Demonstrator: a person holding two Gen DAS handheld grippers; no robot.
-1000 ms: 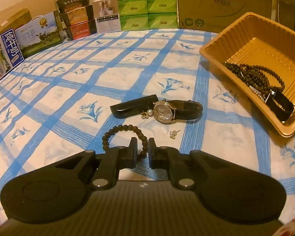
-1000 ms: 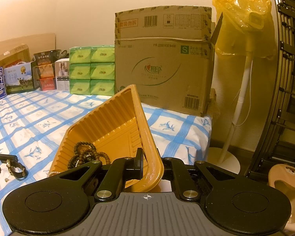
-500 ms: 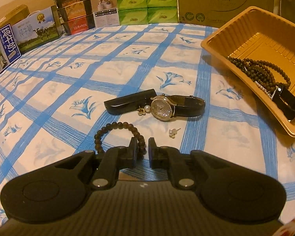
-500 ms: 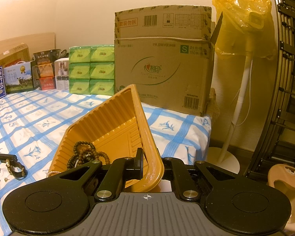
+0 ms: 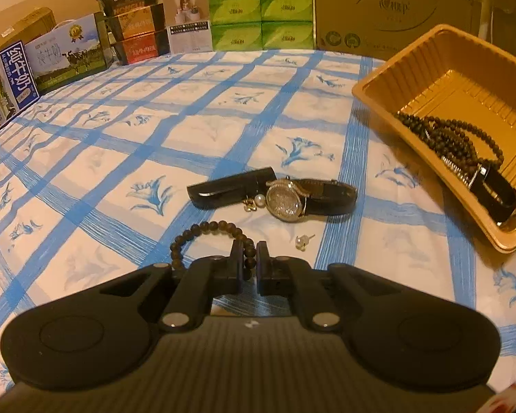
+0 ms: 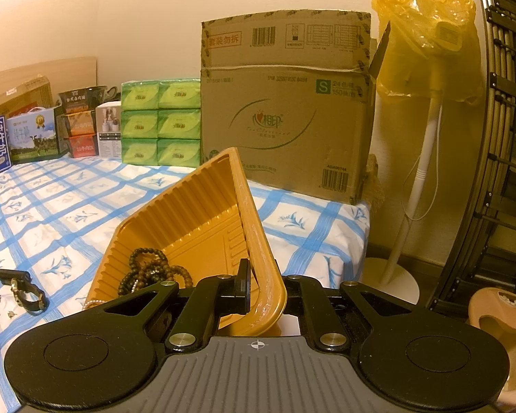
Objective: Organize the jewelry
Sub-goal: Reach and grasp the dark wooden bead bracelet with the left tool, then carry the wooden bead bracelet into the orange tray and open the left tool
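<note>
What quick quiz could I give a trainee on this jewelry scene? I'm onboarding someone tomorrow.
1. True or false: the tan tray lies flat on the checked cloth.
2. What small thing lies where the watch meets the black case? A) a ring B) a pearl earring C) a coin
3. Which item is between the fingers of the left gripper?

Key:
1. False: the right gripper pinches its rim and holds it tilted.
2. B.
3. The bead bracelet; the jaws are closing on it.
</note>
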